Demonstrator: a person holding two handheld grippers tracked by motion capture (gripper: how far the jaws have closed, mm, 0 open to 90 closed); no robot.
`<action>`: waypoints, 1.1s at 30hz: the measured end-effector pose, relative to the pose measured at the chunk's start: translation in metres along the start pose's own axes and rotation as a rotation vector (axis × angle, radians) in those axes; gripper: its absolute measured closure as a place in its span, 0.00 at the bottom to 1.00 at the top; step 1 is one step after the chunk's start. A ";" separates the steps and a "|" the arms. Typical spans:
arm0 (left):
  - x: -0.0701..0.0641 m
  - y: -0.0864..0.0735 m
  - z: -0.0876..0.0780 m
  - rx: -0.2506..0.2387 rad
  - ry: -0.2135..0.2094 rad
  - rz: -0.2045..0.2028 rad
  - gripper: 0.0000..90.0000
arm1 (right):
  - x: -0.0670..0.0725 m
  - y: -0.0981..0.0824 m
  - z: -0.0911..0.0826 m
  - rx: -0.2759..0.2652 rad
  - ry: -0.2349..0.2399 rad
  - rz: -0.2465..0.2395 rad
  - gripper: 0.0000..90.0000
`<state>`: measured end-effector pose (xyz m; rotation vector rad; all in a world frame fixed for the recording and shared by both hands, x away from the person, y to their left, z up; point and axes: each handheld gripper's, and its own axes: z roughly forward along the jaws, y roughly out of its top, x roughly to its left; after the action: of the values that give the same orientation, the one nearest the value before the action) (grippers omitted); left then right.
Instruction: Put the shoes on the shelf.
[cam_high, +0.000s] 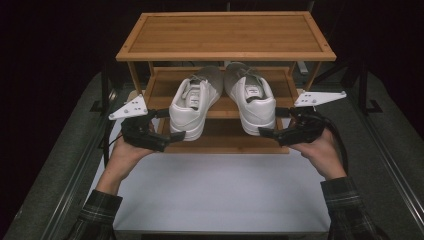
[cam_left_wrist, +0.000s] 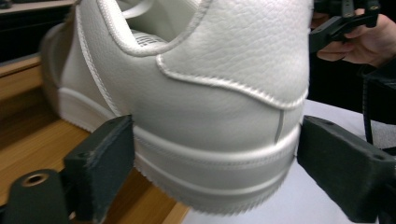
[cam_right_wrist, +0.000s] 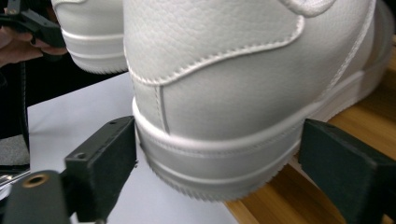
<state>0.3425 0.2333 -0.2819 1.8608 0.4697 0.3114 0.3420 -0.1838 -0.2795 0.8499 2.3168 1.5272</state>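
We are bracketing each white shoe's heel on the wooden rack (cam_high: 150, 85): the left shoe (cam_high: 192, 107) sits between the left gripper (cam_high: 172, 139) jaws, the right shoe (cam_high: 251, 102) between the right gripper (cam_high: 266, 133) jaws; both are standing wide, not gripping; lifting is remaining.

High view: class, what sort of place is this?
Probably a staged recording bench, not a home: a bamboo shoe rack with white sneakers stands on a white tabletop amid dark surroundings, beside metal rails.
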 end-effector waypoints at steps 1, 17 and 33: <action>-0.001 0.001 0.005 0.001 0.002 0.003 0.14 | 0.001 0.001 0.003 -0.002 0.001 -0.002 0.14; 0.006 0.011 0.039 -0.043 0.076 0.011 0.13 | 0.005 0.022 0.037 -0.035 -0.018 -0.035 0.20; -0.003 0.005 0.050 -0.064 0.115 -0.008 0.12 | 0.013 0.020 0.044 -0.039 -0.068 -0.049 0.19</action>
<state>0.3629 0.1882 -0.2937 1.7852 0.5394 0.4257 0.3601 -0.1367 -0.2791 0.8157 2.2363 1.4947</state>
